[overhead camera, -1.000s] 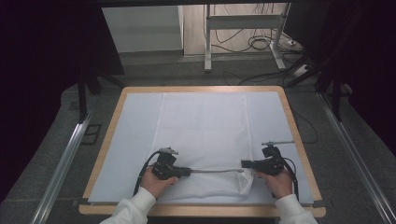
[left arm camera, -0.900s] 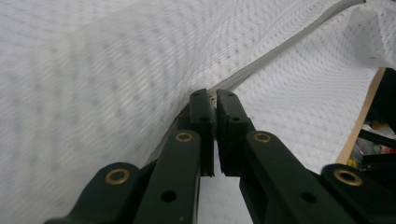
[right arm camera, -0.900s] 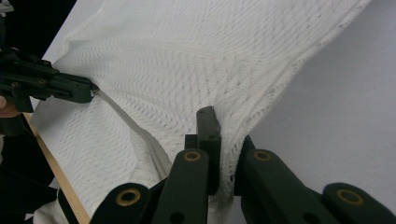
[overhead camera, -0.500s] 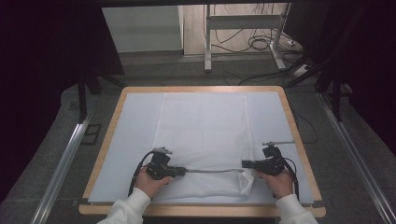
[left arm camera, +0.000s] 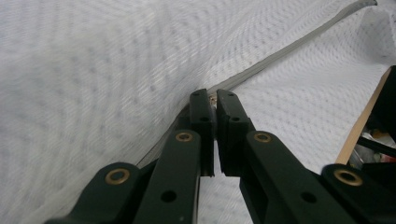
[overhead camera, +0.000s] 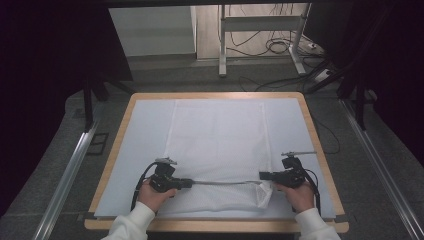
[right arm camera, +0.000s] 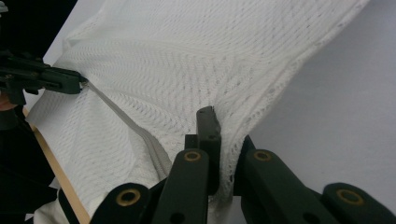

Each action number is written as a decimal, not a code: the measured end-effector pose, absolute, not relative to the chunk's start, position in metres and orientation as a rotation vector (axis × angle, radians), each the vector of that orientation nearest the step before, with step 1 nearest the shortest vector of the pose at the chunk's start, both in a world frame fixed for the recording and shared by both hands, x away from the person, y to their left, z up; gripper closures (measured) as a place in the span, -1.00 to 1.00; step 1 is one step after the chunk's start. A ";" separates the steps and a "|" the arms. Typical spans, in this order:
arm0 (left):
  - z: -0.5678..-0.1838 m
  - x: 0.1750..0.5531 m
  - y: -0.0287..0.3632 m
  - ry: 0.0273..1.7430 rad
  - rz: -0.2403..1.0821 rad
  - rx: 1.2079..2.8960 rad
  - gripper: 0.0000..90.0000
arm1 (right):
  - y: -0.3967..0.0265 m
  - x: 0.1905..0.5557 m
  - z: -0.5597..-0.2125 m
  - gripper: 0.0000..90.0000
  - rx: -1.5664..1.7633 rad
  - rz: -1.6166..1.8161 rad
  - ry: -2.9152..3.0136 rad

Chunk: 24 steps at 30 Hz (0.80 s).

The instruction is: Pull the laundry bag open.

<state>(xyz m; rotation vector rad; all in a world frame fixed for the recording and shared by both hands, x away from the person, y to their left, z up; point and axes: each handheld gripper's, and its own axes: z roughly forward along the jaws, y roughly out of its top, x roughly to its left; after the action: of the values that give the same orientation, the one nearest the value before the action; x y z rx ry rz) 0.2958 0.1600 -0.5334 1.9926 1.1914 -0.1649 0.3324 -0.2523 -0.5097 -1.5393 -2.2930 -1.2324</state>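
I have both grippers clamped on the near hem of the cloth (overhead camera: 217,145), left gripper (overhead camera: 186,183) and right gripper (overhead camera: 264,175) well apart, so the edge stretches taut between them. The rest lies flat on the board (overhead camera: 115,135), ready, I judge, for a fold away from me.

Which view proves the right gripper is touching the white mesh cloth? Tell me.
Touching. The right gripper view shows it: the right gripper has its jaws closed on a fold of the white mesh cloth, the fabric pinched between them.

Blurred across the left of the left gripper view, white mesh cloth (left arm camera: 93,70); probably hiding one right gripper (right arm camera: 219,140) jaw.
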 end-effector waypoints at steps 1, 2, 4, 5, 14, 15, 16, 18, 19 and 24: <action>-0.533 0.296 0.160 1.191 -0.165 1.993 0.93 | -0.252 0.332 -0.510 0.96 -1.539 -1.234 -2.292; -0.533 0.296 0.164 1.198 -0.168 1.987 0.93 | -0.253 0.332 -0.510 0.96 -1.538 -1.236 -2.291; -0.534 0.295 0.168 1.207 -0.168 1.984 0.93 | -0.252 0.332 -0.510 0.96 -1.539 -1.233 -2.293; -0.534 0.295 0.170 1.210 -0.167 1.983 0.93 | -0.252 0.332 -0.510 0.96 -1.539 -1.231 -2.292; -0.534 0.291 0.181 1.223 -0.159 1.973 0.93 | -0.252 0.332 -0.510 0.96 -1.533 -1.234 -2.291; -0.534 0.291 0.183 1.226 -0.161 1.973 0.93 | -0.252 0.332 -0.509 0.96 -1.532 -1.234 -2.293; -0.535 0.290 0.184 1.229 -0.161 1.975 0.93 | -0.252 0.332 -0.510 0.96 -1.528 -1.234 -2.296; -0.535 0.290 0.185 1.233 -0.161 1.975 0.93 | -0.252 0.333 -0.511 0.96 -1.532 -1.229 -2.293; -0.535 0.290 0.186 1.233 -0.157 1.974 0.93 | -0.252 0.333 -0.511 0.96 -1.531 -1.230 -2.293; -0.534 0.289 0.192 1.241 -0.152 1.966 0.93 | -0.252 0.332 -0.511 0.96 -1.536 -1.230 -2.294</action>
<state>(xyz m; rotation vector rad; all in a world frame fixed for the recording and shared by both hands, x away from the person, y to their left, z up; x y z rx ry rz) 0.2893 0.1921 -0.5345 1.9658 1.2412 -0.1525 0.3321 -0.2522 -0.5106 -1.5364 -2.2939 -1.2302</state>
